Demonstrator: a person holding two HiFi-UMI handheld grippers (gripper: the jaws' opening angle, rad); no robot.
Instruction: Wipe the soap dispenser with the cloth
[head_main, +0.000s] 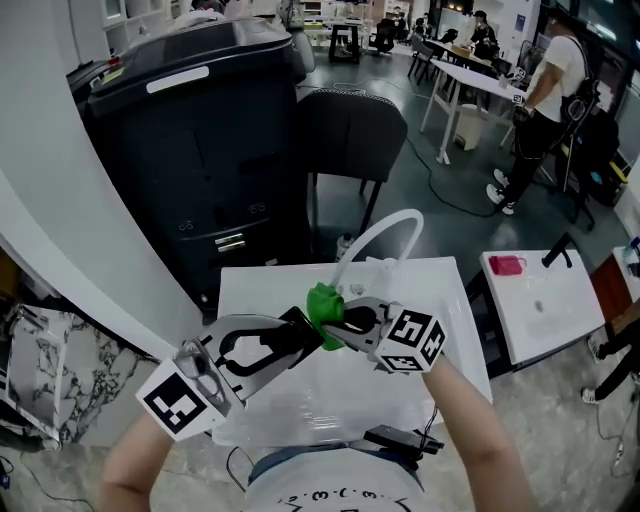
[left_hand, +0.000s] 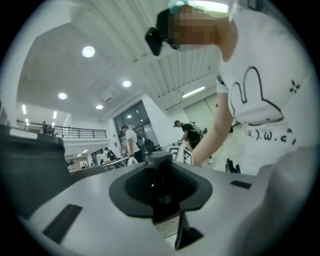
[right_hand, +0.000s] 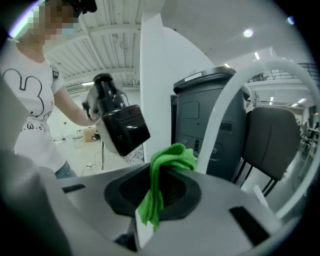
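Observation:
The soap dispenser is a black bottle with a pump top, held tilted in the air over the white countertop. My left gripper is shut on it, and in the left gripper view the dark bottle fills the space between the jaws. The green cloth hangs bunched from my right gripper, which is shut on it. In the head view the cloth lies against the dispenser's end. From the right gripper view the cloth sits just below and right of the bottle.
A white arched faucet rises behind the grippers. A large black machine and a black chair stand beyond the counter. A small white stand is at the right, and a person stands farther back.

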